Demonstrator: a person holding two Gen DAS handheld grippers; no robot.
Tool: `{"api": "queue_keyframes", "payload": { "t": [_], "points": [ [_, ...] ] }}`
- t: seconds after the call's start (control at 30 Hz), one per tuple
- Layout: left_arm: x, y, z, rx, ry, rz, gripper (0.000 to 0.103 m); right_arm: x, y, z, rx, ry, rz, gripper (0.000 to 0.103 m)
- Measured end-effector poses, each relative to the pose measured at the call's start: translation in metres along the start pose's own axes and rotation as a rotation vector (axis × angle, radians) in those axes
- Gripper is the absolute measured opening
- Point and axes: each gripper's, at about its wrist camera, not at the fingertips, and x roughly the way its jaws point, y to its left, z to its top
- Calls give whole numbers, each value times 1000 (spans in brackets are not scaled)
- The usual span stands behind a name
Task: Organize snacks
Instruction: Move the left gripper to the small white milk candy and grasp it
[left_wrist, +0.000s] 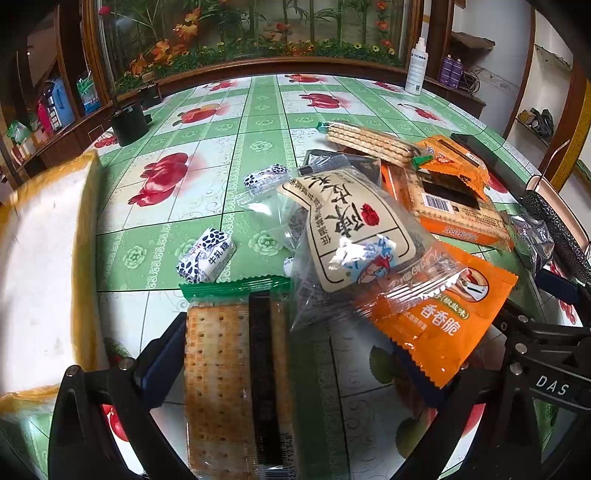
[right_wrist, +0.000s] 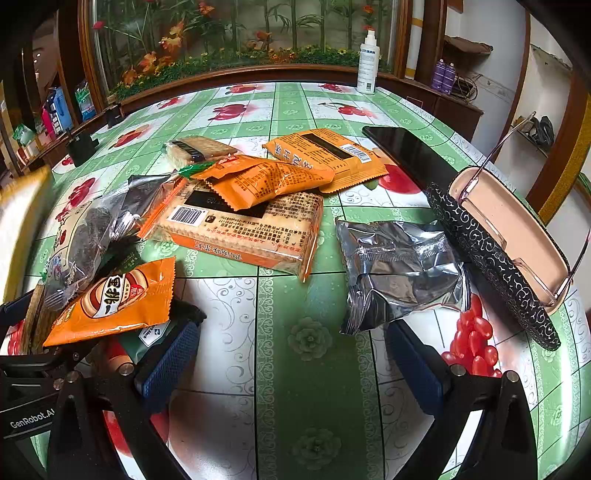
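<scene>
On the table (right_wrist: 314, 332), the large cracker pack (right_wrist: 240, 225) lies at centre with a small snack packet (right_wrist: 258, 177) on top, the foil pouch (right_wrist: 402, 269) at its three o'clock, the glasses case (right_wrist: 498, 251) further right, the phone (right_wrist: 410, 151) at one o'clock.

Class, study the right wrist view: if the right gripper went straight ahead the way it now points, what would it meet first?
Between its open fingers lies only bare tablecloth. Straight on, the right gripper would probably brush the silver foil packet lying just right of its line. Depth is uncertain, so it might pass the packet.
</scene>
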Motion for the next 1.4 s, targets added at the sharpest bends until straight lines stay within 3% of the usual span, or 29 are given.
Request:
{"api": "queue_keyframes", "payload": {
  "t": [0.8,1.0,1.17,1.27,1.4],
  "points": [
    [0,1,0,-11,1,5,103,0,-2,0,12,-2,14,102],
    [-3,-1,2,8,48,-17,103,-5,-14,1,44,-10,114,102],
    [-57,0,-5,101,-40,-80,103,-24,-23,-6,52,-22,243,102],
    [-92,21,-18,110,-62,-200,103,-38,-28,-13,42,-55,305,102],
    [-114,61,-40,75,-61,-221,101,-56,-28,-21,3,-95,374,100]
  ]
}}
